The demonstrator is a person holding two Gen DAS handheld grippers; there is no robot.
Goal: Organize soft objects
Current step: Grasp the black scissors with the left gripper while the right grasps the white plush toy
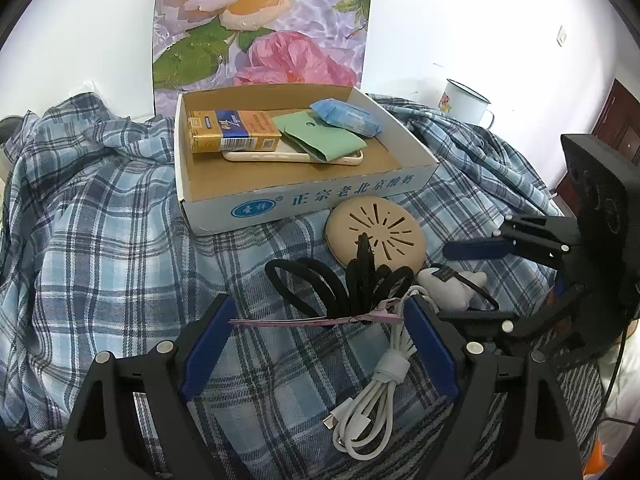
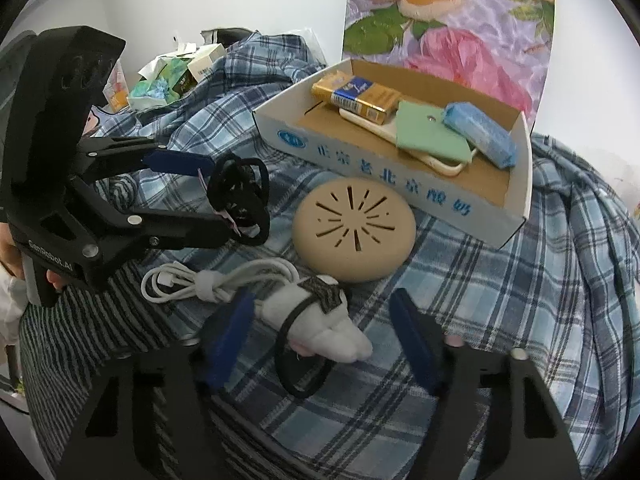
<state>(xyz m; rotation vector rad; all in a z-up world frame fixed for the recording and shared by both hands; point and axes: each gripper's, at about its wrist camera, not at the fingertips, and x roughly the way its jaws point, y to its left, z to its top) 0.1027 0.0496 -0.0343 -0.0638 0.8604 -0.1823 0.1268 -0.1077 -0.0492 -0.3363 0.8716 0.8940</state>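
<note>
My left gripper is open around a bundle of black hair ties tied with a pink strip; it also shows in the right wrist view at the bundle. My right gripper is open around a white plush toy with a black band, on the plaid cloth. In the left view the right gripper stands wide beside the toy. A white cardboard box holds a yellow pack, a phone case, a green pouch and a blue tissue pack.
A tan round vented case lies before the box. A coiled white cable lies between my left fingers. An enamel mug stands back right. Crumpled packaging sits far left. A floral panel stands behind.
</note>
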